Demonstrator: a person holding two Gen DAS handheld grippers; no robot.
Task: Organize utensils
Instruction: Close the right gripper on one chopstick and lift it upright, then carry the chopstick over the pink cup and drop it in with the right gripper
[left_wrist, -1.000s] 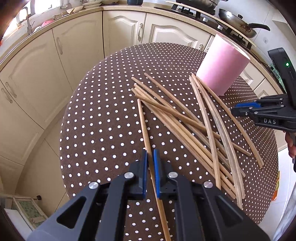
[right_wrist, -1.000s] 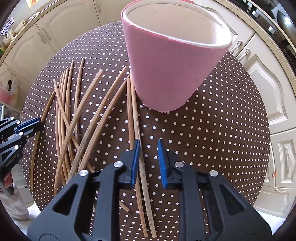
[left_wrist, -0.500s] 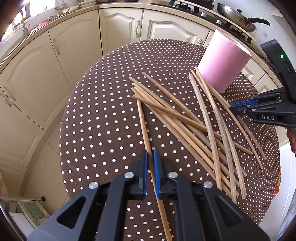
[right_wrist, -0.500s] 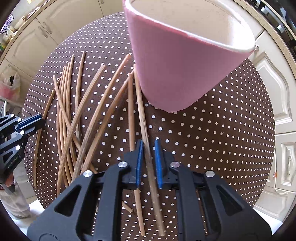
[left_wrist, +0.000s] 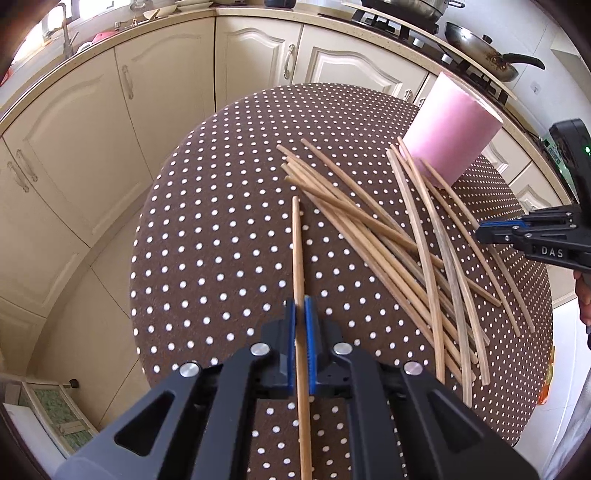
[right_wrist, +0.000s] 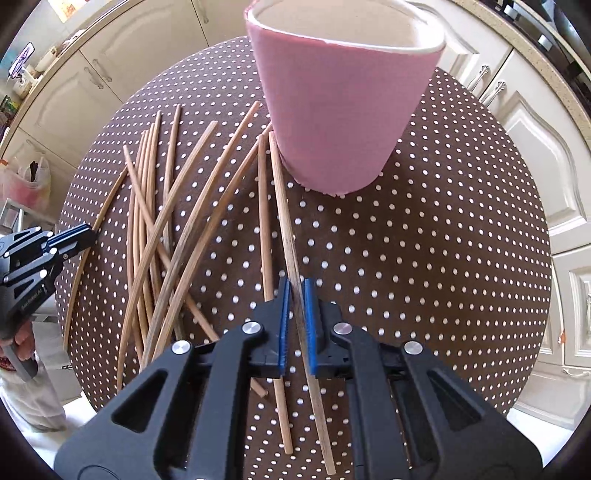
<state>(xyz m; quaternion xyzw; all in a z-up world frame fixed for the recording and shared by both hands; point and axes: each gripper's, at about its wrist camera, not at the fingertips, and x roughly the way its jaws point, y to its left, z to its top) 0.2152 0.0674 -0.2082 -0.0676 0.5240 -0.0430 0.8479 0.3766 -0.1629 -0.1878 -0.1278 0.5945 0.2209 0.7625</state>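
Observation:
The left wrist view has my left gripper (left_wrist: 300, 306) shut on one wooden chopstick (left_wrist: 297, 251), which points straight ahead with its far tip just short of the pile. Several loose chopsticks (left_wrist: 406, 251) lie crossed on the dotted brown table (left_wrist: 207, 236), reaching to the foot of an upright pink cup (left_wrist: 452, 129). In the right wrist view my right gripper (right_wrist: 296, 286) is shut on another chopstick (right_wrist: 282, 206), whose far tip lies at the base of the pink cup (right_wrist: 343, 99). The chopstick pile (right_wrist: 162, 229) lies to its left. Each view catches the other gripper (left_wrist: 484, 234) (right_wrist: 88, 232) at its edge.
The round table (right_wrist: 443, 221) is small and its edge drops to the floor on all sides. Cream kitchen cabinets (left_wrist: 92, 147) curve behind it, with a stove and a pan (left_wrist: 487, 48) on the counter. A hand (right_wrist: 22, 336) holds the left tool.
My right gripper's jaws have shut on the chopstick beside the cup. The left gripper stays shut on its chopstick, whose far tip now stands apart from the pile.

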